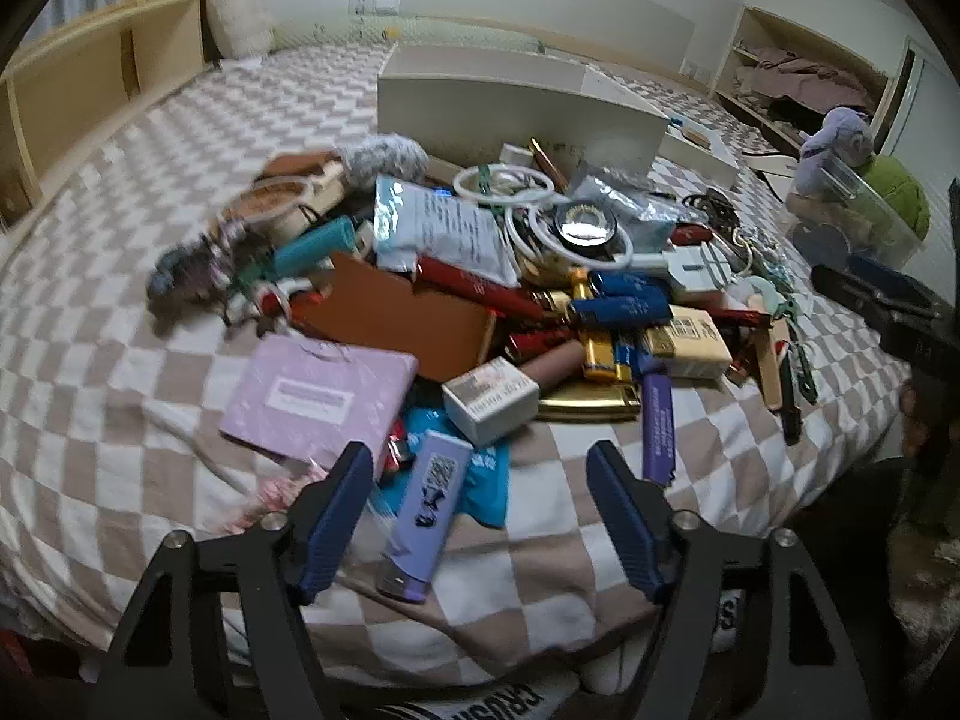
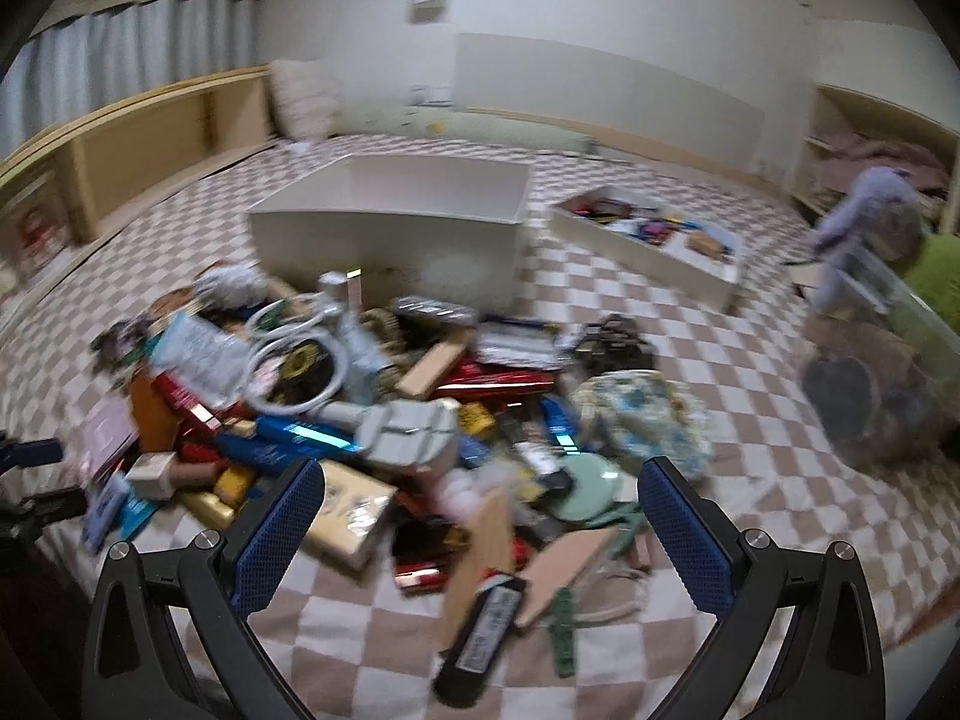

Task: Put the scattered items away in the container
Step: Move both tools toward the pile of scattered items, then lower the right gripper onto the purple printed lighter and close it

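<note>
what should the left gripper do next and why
Probably lower the left gripper a little further and close on the purple lighter. The lighter lies between the open jaws at the near edge of the pile, not yet pressed by either pad, clear of the heap. The white box behind the pile is where it should go.

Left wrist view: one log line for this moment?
left gripper: open, over purple lighter | right gripper: open, empty | white box: behind pile
</note>
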Demonstrator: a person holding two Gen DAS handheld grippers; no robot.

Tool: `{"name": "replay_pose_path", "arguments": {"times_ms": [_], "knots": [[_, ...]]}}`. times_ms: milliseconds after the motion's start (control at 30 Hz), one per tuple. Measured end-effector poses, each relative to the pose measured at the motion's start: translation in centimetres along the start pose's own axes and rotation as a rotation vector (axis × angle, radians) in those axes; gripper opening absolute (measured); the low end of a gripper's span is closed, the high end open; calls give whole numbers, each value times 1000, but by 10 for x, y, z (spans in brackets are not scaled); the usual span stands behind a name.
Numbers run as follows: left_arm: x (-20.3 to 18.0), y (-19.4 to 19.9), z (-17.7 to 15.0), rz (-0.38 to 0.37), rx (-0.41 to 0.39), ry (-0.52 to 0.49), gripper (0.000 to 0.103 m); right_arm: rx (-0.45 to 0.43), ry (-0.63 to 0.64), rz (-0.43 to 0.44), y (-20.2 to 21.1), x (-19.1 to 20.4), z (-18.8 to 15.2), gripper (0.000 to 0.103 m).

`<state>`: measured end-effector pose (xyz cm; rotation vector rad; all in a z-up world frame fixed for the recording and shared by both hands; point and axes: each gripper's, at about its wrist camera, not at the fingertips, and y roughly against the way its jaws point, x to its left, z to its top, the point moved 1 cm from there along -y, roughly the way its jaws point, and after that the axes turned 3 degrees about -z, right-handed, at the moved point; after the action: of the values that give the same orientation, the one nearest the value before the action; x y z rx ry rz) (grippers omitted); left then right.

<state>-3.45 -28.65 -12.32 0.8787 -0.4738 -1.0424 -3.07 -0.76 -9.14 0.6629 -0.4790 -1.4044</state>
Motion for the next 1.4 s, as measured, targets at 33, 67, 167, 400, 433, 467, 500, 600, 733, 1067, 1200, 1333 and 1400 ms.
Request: {"name": "replay_pose_path", "arguments": {"times_ms": [33, 67, 167, 400, 433, 467, 500, 600, 733, 1067, 1200, 1333, 1400], "knots": [[1, -1, -1, -7, 7, 4, 69, -1, 24, 39, -1, 5, -1, 103], [2, -2, -1, -7, 12, 8, 67, 0, 41, 65, -3, 10, -2, 103], [4, -7, -4, -9, 36, 11, 64, 17, 126, 168, -8, 31, -10, 103], [11, -20, -11, -23, 91, 42, 58, 54, 277, 387, -16, 68, -34, 103], [12, -20, -12, -22, 94, 46, 58, 55, 328, 417, -17, 77, -40, 103], [13, -20, -13, -22, 96, 50, 58, 56, 356, 430, -17, 80, -43, 103], [14, -20, -14, -15, 96, 68, 58, 55, 400, 445, -18, 87, -48, 103], [17, -20, -15, -23, 89, 89, 58, 52, 493, 478, -23, 99, -58, 103], [21, -17, -16, -25, 78, 112, 58, 119, 448, 501, -36, 104, -60, 103], [28, -16, -20, -68, 82, 161, 58, 182, 494, 482, -65, 106, -60, 95], [30, -13, -28, -111, 100, 212, 58, 194, 483, 486, -69, 108, -59, 83], [33, -10, -37, -121, 122, 274, 58, 202, 448, 443, -67, 110, -58, 83], [35, -9, -41, -112, 132, 299, 58, 204, 404, 397, -64, 111, -60, 83]]}}
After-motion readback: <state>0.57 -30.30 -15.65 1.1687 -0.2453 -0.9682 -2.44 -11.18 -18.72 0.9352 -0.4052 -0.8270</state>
